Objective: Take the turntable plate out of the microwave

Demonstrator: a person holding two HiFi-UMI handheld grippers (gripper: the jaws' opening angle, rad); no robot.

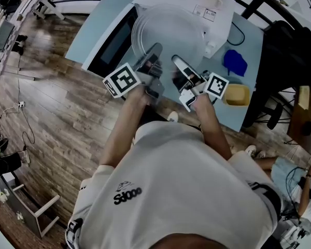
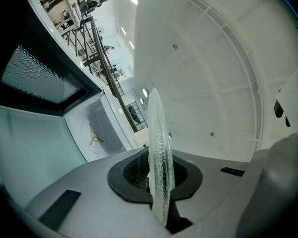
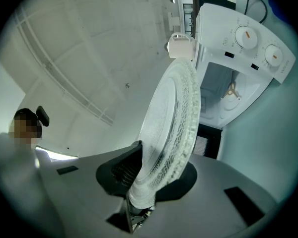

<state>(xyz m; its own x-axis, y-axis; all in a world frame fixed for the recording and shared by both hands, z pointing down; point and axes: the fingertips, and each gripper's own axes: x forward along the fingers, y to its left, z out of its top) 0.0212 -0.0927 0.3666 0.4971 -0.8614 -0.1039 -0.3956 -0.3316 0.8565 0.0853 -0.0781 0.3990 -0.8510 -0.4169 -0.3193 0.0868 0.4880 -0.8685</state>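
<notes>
Turntable plate (image 1: pixel 166 30) rim pinched by left gripper (image 1: pixel 155 51) and right gripper (image 1: pixel 177 62), both closed on it; plate edges clear of open microwave (image 1: pixel 220 27) cavity; sticker (image 1: pixel 205 12) print unreadable.

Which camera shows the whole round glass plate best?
The head view: it looks down on the glass plate and shows nearly its whole circle. The left gripper view shows only its thin edge, pinched between the jaws. The right gripper view shows a tilted part of its bumpy rim, also clamped.
</notes>
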